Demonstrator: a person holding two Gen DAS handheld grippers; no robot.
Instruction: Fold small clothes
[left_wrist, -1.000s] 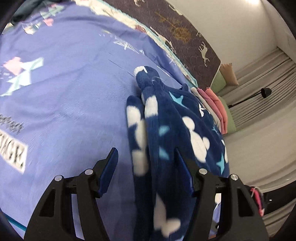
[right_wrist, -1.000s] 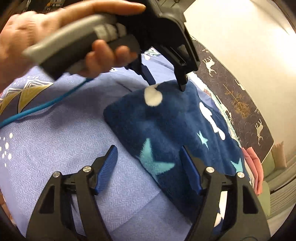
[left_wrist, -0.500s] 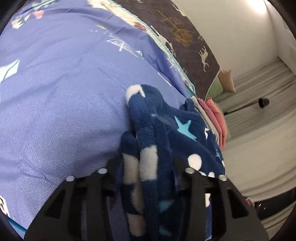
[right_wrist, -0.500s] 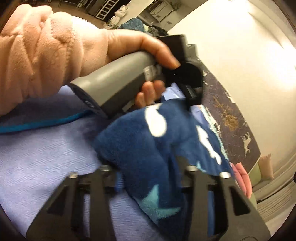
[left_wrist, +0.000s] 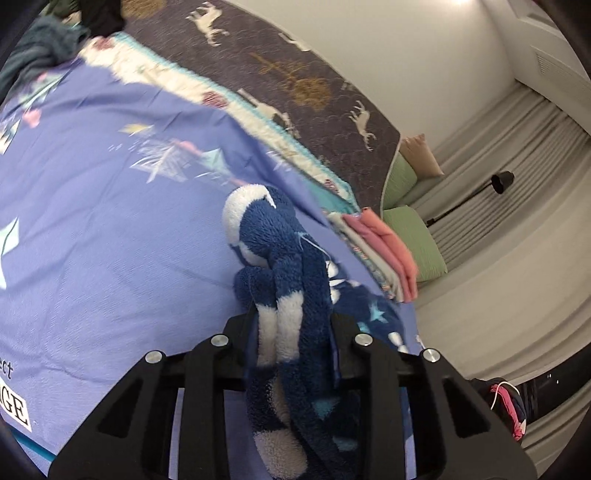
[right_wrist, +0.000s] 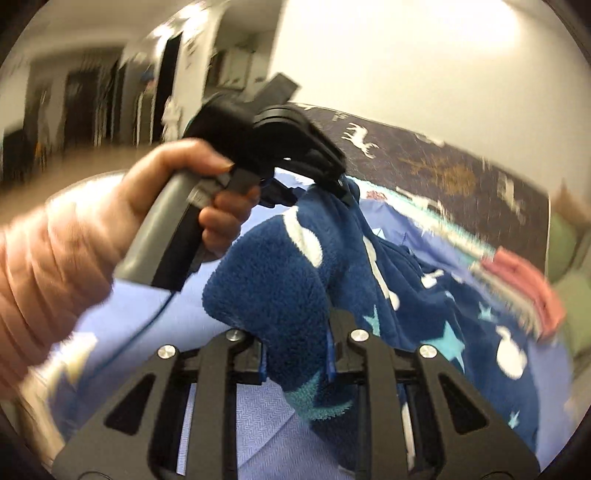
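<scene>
A navy fleece garment (left_wrist: 295, 266) with white shapes and teal stars hangs bunched, lifted off the blue bedsheet (left_wrist: 103, 229). In the left wrist view my left gripper (left_wrist: 291, 332) pinches one edge of it, jaws still closing with the fleece pressed between the pads. My right gripper (right_wrist: 295, 347) grips another edge of the garment (right_wrist: 280, 280) the same way, also still closing. The right wrist view also shows the left gripper (right_wrist: 332, 184), held by a hand (right_wrist: 177, 192) in a pink sleeve, biting the upper edge. The rest of the garment trails right over the bed.
A stack of folded clothes (left_wrist: 384, 251) with pink on top lies at the bed's far edge. Behind it are green cushions (left_wrist: 417, 236) and a dark deer-patterned blanket (left_wrist: 295, 81). Loose dark clothes (left_wrist: 44, 44) lie at the top left. A blue cable (right_wrist: 147, 325) runs under the hand.
Both grippers went from wide open around the flat garment to clamped on its edges. Both then rose, lifting the fleece off the sheet, and the right view tilted.
</scene>
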